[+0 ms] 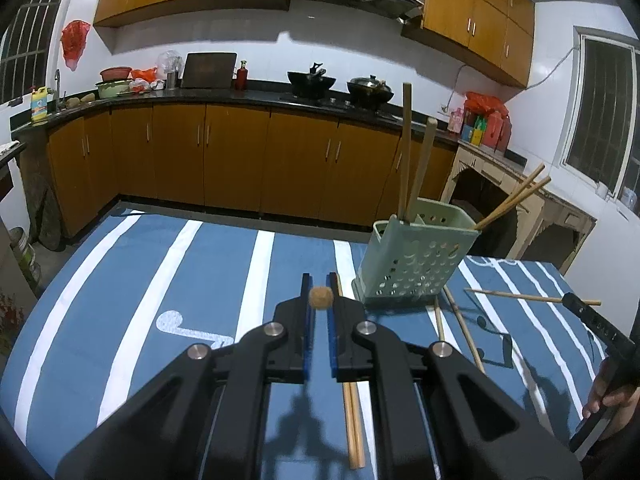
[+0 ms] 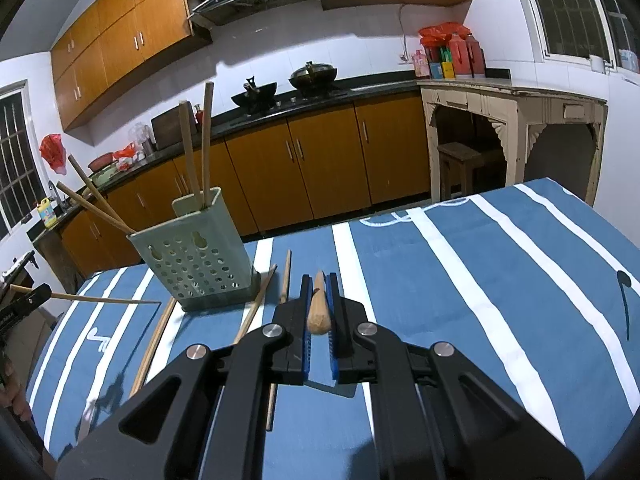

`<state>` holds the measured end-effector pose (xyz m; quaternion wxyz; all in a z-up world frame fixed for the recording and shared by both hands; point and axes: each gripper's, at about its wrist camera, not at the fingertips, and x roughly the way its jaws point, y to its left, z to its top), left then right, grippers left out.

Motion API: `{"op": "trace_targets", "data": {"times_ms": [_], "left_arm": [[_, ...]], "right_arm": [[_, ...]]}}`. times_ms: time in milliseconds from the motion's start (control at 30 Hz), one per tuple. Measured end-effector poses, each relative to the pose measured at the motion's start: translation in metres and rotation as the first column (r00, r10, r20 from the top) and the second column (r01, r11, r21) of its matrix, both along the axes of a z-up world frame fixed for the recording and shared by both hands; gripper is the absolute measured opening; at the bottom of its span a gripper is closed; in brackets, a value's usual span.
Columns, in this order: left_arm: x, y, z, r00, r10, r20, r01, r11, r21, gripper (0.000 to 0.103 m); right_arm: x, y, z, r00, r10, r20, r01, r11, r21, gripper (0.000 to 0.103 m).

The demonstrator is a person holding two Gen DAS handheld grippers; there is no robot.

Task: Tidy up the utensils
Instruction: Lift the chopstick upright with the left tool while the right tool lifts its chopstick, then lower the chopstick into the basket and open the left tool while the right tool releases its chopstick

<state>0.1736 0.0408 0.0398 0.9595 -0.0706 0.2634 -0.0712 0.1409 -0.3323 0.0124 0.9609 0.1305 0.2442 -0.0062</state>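
Note:
A pale green perforated utensil holder (image 1: pixel 412 256) (image 2: pixel 196 252) stands on the blue striped tablecloth (image 1: pixel 180 280) with several wooden chopsticks (image 1: pixel 406 152) (image 2: pixel 206 140) upright or leaning in it. My left gripper (image 1: pixel 319 286) is shut on a chopstick (image 1: pixel 321 298), seen end-on, left of the holder. My right gripper (image 2: pixel 319 286) is shut on another chopstick (image 2: pixel 319 312), right of the holder. It also shows in the left wrist view (image 1: pixel 592 320), holding its chopstick (image 1: pixel 528 297). More chopsticks lie loose on the cloth (image 1: pixel 354 420) (image 1: pixel 464 328) (image 2: pixel 256 308).
The left gripper (image 2: pixel 24 304) shows at the left edge of the right wrist view with its chopstick (image 2: pixel 92 299). Behind the table run wooden kitchen cabinets (image 1: pixel 240 160), a counter with woks (image 1: pixel 312 82), and a cream side table (image 2: pixel 516 120).

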Motion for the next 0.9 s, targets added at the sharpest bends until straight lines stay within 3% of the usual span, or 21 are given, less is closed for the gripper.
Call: {"op": "trace_targets", "data": {"times_ms": [367,600,733,900], "left_arm": [[-0.007,0.0,0.04,0.995,-0.009,0.098,0.009,1.0,-0.001,0.007],[-0.016,-0.009,0.068,0.989,-0.069,0.132,0.073,0.997,-0.026,0.007],[-0.02,-0.021,0.084,0.981,-0.11,0.16,0.115,0.993,-0.024,0.007],[-0.022,-0.044,0.114,0.961,-0.145,0.236,0.152,0.988,-0.013,0.007]], "right_arm": [[0.001,0.004,0.042,0.994,0.03,0.105,-0.028,0.999,-0.017,0.007],[-0.004,0.003,0.075,0.985,0.073,0.159,-0.079,0.996,0.033,0.007],[-0.008,0.01,0.102,0.967,0.117,0.227,-0.134,0.989,0.062,0.007],[-0.008,0.03,0.136,0.932,0.161,0.326,-0.182,0.983,0.036,0.007]]}}
